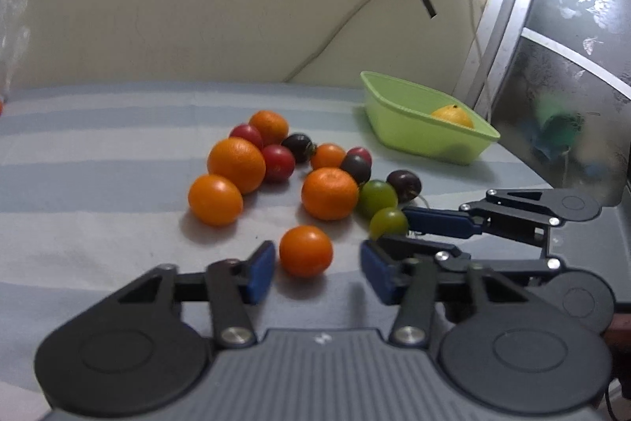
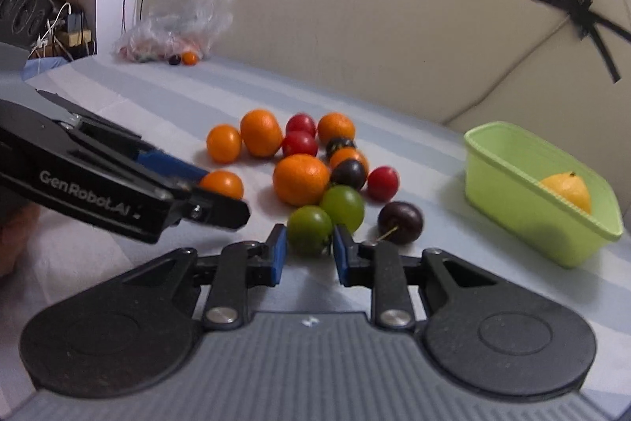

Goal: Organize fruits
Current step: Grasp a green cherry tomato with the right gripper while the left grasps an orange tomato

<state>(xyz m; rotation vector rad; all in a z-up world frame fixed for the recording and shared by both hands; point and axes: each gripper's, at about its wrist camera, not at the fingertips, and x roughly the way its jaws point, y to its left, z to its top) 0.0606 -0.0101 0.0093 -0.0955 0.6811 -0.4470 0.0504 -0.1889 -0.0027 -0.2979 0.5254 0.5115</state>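
A pile of oranges [image 1: 236, 164], red fruits [image 1: 278, 162], dark plums [image 1: 403, 185] and green fruits [image 1: 376, 198] lies on a striped cloth. My left gripper [image 1: 317, 273] is open, with a small orange [image 1: 305, 251] lying between its fingertips and a gap on each side. In the right wrist view this gripper [image 2: 219, 190] reaches in from the left around that orange [image 2: 221, 184]. My right gripper [image 2: 309, 255] holds a green fruit [image 2: 309, 229] between its blue pads, low on the cloth. A green basket [image 2: 512, 184] at the right holds one yellow fruit [image 2: 568, 190].
A clear plastic bag [image 2: 181, 22] with small fruits beside it sits at the far left against the wall. A patterned glass panel [image 1: 572, 66] stands behind the basket [image 1: 414, 137]. Taped cables run along the wall. The two grippers are close side by side.
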